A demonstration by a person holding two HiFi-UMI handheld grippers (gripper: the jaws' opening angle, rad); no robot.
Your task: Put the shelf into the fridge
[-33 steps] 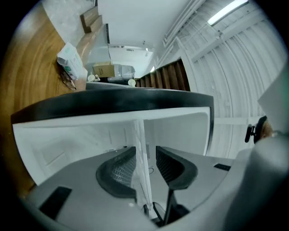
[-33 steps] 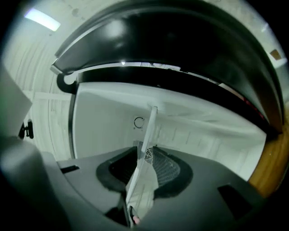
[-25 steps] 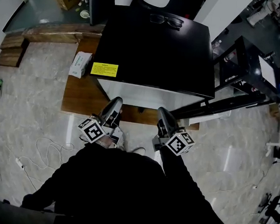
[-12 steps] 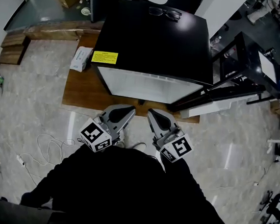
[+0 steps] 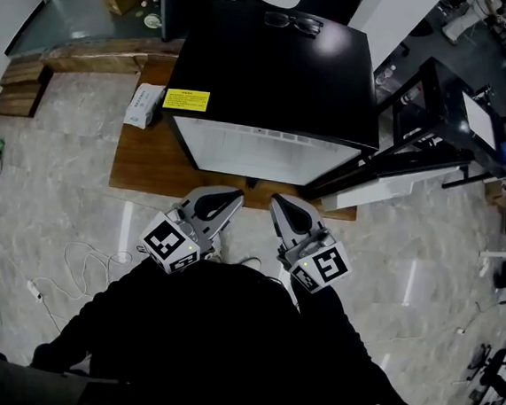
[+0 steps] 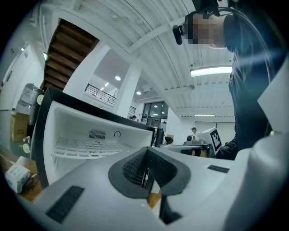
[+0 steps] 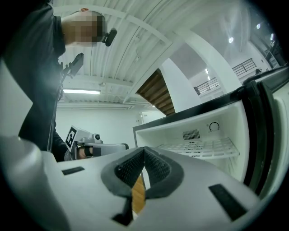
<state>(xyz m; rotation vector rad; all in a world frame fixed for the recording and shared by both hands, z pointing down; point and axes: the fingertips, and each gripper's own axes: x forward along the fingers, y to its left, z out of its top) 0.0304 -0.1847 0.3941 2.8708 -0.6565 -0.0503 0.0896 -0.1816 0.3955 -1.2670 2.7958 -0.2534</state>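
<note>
Facing the open fridge [image 5: 274,75], my left gripper [image 5: 232,198] and right gripper [image 5: 279,206] are both pinched shut on nothing. I judge that's because the wire shelf [image 6: 88,146] already lies level inside. I count two grippers, one shelf, one fridge.

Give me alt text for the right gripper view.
The right gripper, jaws shut and empty, points at an open white fridge with a wire shelf inside. The left gripper shows beside it at the left.
</note>
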